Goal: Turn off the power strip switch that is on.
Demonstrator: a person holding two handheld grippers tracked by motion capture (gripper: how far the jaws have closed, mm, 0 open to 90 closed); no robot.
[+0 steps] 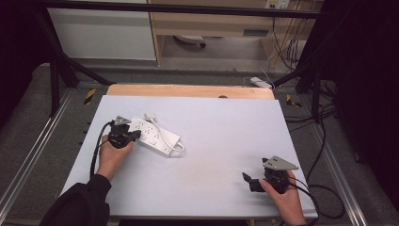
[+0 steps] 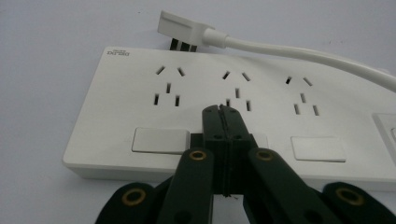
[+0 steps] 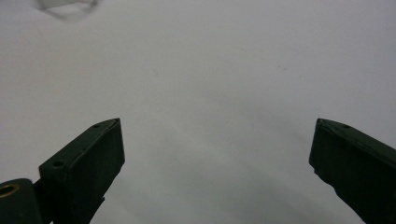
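A white power strip (image 1: pixel 154 135) lies slantwise on the left half of the pale table (image 1: pixel 221 141), with its white cord and plug (image 1: pixel 150 116) curled beside it. In the left gripper view the strip (image 2: pixel 140 93) shows three socket groups and flat rocker switches, and the plug (image 2: pixel 180 29) rests just behind it. My left gripper (image 1: pixel 136 135) is shut, its joined tips (image 2: pixel 223 112) resting over the strip's top face near the middle socket group. Near the front right of the table my right gripper (image 1: pixel 248 180) stands open over bare surface, jaws wide apart (image 3: pixel 217 144).
A wooden board edge (image 1: pixel 188 90) runs along the table's far side. Black frame bars, a floor-level power strip (image 1: pixel 261 83) and loose cables (image 1: pixel 324 141) lie beyond and to the right of the table.
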